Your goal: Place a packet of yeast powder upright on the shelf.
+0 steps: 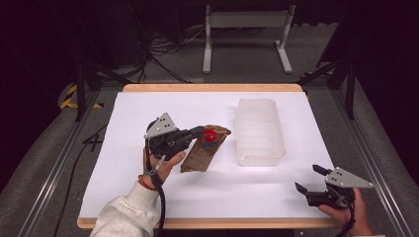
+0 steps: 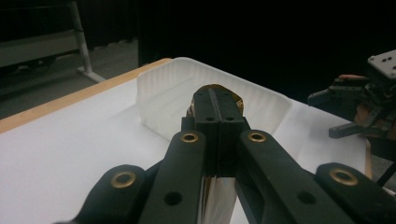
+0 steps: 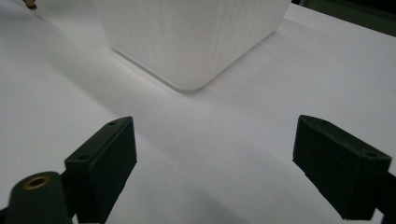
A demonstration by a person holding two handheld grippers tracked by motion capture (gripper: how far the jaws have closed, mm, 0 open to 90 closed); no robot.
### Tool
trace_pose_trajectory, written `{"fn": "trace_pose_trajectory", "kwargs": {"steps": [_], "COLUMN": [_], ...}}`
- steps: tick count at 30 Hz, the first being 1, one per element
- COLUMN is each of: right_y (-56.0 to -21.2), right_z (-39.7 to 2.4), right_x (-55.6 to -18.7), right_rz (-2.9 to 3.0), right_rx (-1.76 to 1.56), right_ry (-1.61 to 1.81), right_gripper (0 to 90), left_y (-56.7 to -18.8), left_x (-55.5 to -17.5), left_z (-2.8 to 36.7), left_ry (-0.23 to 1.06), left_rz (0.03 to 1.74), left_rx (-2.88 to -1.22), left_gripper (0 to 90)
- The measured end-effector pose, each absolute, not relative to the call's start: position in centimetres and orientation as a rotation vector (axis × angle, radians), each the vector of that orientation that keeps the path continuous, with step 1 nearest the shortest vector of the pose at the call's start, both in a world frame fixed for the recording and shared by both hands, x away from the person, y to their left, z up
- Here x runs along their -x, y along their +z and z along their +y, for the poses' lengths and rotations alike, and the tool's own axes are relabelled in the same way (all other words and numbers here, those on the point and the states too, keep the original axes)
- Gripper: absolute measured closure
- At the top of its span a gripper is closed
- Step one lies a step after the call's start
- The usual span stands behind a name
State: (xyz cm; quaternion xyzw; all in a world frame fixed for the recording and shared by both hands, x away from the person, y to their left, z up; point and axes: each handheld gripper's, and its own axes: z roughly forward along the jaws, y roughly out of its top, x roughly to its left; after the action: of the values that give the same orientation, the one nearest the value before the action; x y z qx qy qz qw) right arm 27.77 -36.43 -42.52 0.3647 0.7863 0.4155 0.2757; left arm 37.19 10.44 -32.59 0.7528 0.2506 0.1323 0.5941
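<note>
As laid out on the white table (image 1: 148, 197):
Bins: one ribbed translucent plastic tub (image 1: 259, 132), right-centre.
Packets: one brown foil packet (image 1: 205, 148), pinched by left gripper (image 1: 198, 131).
Right gripper (image 1: 309, 178): jaws spread, near right.

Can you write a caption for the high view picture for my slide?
Left gripper shut on a brown packet beside a white bin; right gripper open.
</note>
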Motion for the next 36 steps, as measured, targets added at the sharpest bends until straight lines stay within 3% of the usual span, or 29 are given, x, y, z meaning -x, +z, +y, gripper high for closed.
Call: {"fn": "trace_pose_trajectory", "kwargs": {"steps": [15, 24, 36], "right_y": [-42.6, -42.6, -42.7], "right_z": [-36.6, -36.6, -36.6], "right_x": [-27.8, -27.8, -27.8], "right_rz": [2.112, 2.113, 2.122], "right_rx": [-0.983, -0.979, -0.977], "right_ry": [1.113, 1.109, 1.109], "right_gripper": [13.5, 13.4, 13.4], "left_y": [-29.7, -27.2, -27.8], "left_x": [-38.4, -40.1, -42.0], "left_z": [6.6, 2.1, -2.6], "left_ry": [0.265, 0.234, 0.180], "left_rz": [0.531, 0.461, 0.464], "left_rx": [-1.646, -1.633, -1.607], "left_gripper": [90.0, 90.0, 90.0]}}
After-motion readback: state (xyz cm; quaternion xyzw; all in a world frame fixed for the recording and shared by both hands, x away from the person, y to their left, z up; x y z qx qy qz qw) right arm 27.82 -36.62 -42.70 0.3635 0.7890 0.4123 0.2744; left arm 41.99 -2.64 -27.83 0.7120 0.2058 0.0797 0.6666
